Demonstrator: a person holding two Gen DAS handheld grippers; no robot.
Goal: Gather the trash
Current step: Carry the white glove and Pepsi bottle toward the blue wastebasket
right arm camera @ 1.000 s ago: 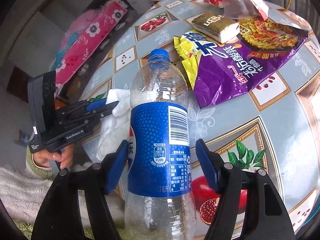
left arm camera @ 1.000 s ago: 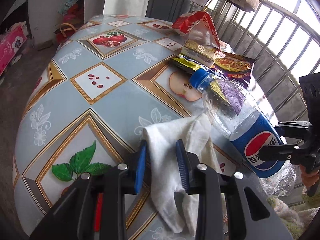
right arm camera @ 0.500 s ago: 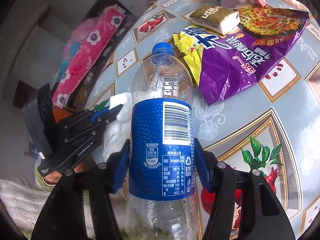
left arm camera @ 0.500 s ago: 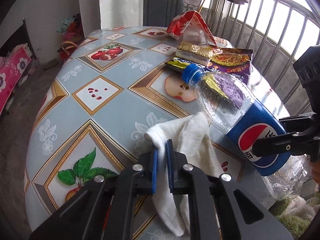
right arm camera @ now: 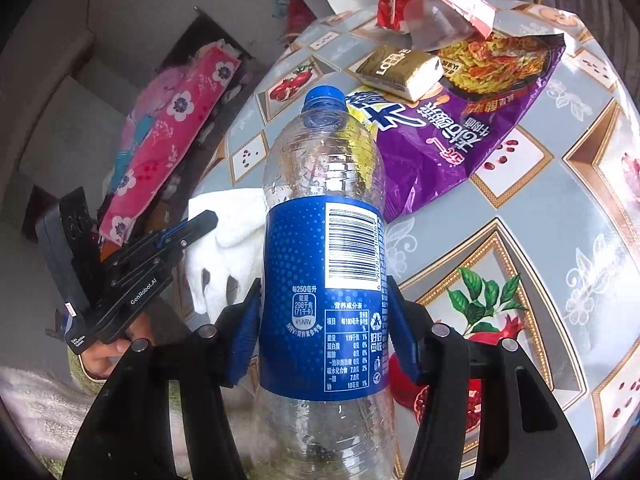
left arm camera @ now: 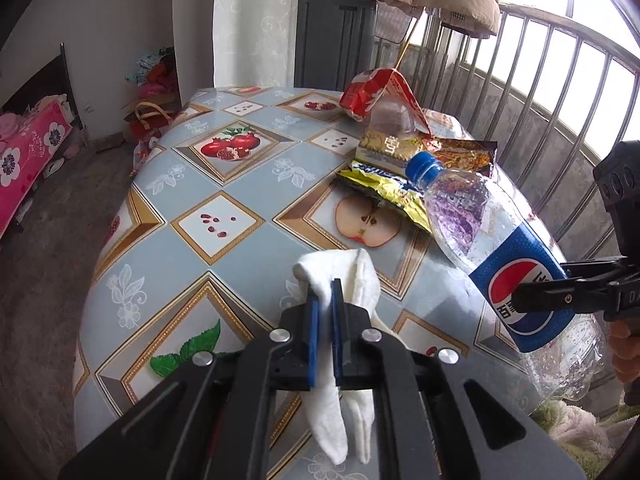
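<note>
Left gripper (left arm camera: 325,312): jaws clamped on the white tissue (left arm camera: 352,276); they have just been closing, tissue between them.
Right gripper (right arm camera: 322,332): blue pads pressed on both sides of the plastic bottle (right arm camera: 324,248), at its blue label; jaws have just been closing on it.
White tissue: lifted off the table (left arm camera: 168,240), loose ends hanging below the jaws.
Plastic bottle: empty, blue cap on, tilted up over the table's near edge.
Purple snack bag (right arm camera: 472,128): flat on the table beyond the bottle.
Gold wrapper (right arm camera: 400,68): lying on the purple bag.
Red packet (right arm camera: 432,0): farthest back, torn open.

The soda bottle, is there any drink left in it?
Empty, it seems. The soda bottle is see-through above and below its blue label, showing only droplets; the cap is on.
</note>
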